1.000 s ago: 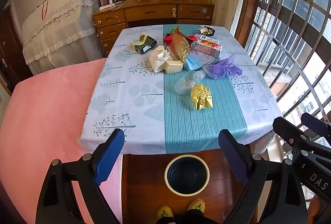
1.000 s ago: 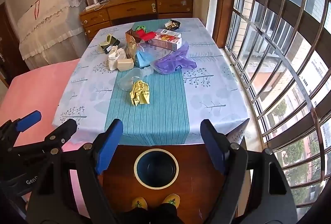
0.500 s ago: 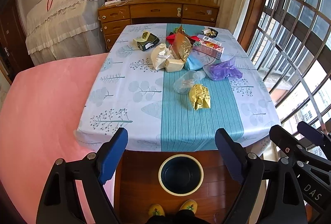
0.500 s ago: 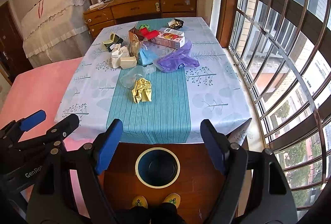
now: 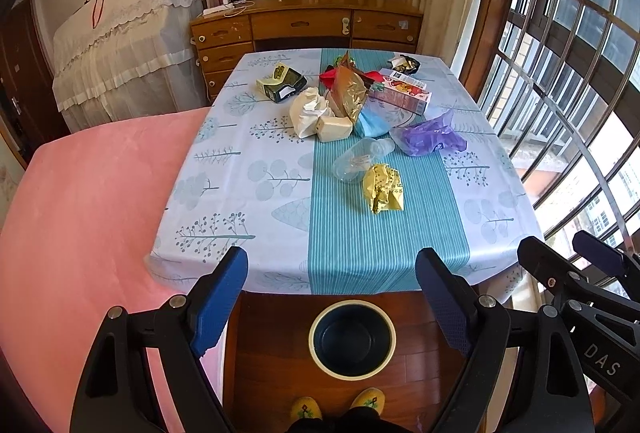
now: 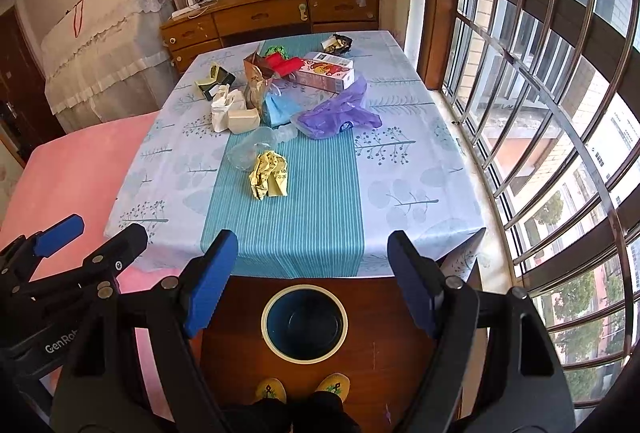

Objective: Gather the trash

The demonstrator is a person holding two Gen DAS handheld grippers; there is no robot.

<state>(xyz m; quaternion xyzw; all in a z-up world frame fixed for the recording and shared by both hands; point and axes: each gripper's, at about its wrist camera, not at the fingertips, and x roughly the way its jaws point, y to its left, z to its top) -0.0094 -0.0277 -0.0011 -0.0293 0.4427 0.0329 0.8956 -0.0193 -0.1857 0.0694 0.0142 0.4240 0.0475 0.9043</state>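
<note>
Trash lies on the table's blue-patterned cloth (image 5: 240,193): a crumpled yellow wrapper (image 5: 383,187) (image 6: 270,173), a clear plastic bottle (image 5: 360,159), a purple plastic bag (image 5: 430,135) (image 6: 338,113), white crumpled paper (image 5: 308,111), a gold foil bag (image 5: 350,89), a pink carton (image 5: 402,93) and a dark green box (image 5: 282,85). A dark bin with a cream rim (image 5: 314,337) (image 6: 264,321) stands on the wooden floor before the table. My left gripper (image 5: 332,281) and right gripper (image 6: 312,257) hover side by side above the bin, both open, with nothing between their fingers.
A pink-covered surface (image 5: 80,213) borders the table's left side. A barred window (image 5: 560,93) runs along the right. Behind the table stands a wooden desk (image 5: 304,21) with shelves above. The person's yellow slippers (image 5: 338,407) are just behind the bin.
My left gripper's jaws have narrowed slightly. The right gripper has stayed put, and nothing on the table has moved.
</note>
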